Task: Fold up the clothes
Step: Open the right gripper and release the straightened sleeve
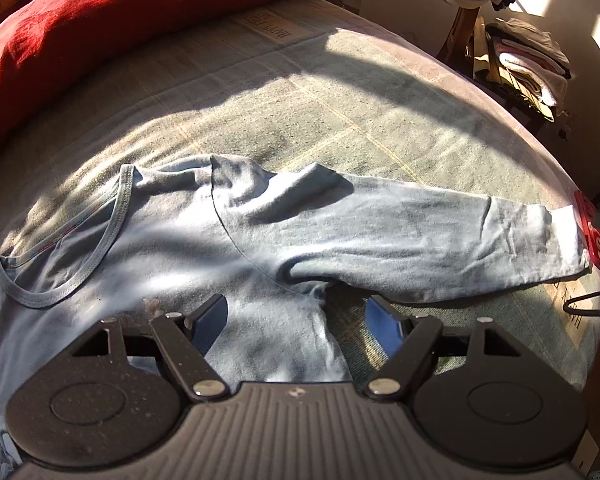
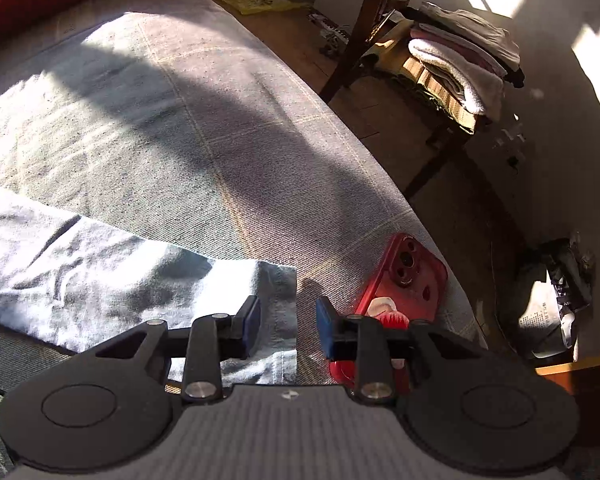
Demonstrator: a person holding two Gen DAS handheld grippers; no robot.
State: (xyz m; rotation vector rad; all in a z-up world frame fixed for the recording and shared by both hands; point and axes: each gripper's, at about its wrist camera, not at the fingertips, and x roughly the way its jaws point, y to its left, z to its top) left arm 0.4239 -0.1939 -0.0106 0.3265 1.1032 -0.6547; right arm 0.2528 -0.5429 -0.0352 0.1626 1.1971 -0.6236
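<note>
A light blue long-sleeved shirt (image 1: 204, 248) lies flat on the grey-green bed cover (image 1: 340, 104), neckline to the left and one sleeve (image 1: 420, 236) stretched out to the right. My left gripper (image 1: 296, 318) is open wide just above the armpit, where sleeve meets body. In the right wrist view the sleeve's cuff (image 2: 276, 280) lies flat under my right gripper (image 2: 288, 320). Its jaws stand partly apart: the left finger is over the cuff, the right finger is past the cuff's edge, and neither pad pinches cloth.
A red phone (image 2: 408, 280) lies just right of the cuff, near the bed's edge (image 2: 380, 168). A red duvet (image 1: 100, 20) is bunched at the far left. Beside the bed, a wooden chair holds folded clothes (image 2: 460, 56). A dark cable (image 1: 584, 308) runs near the edge.
</note>
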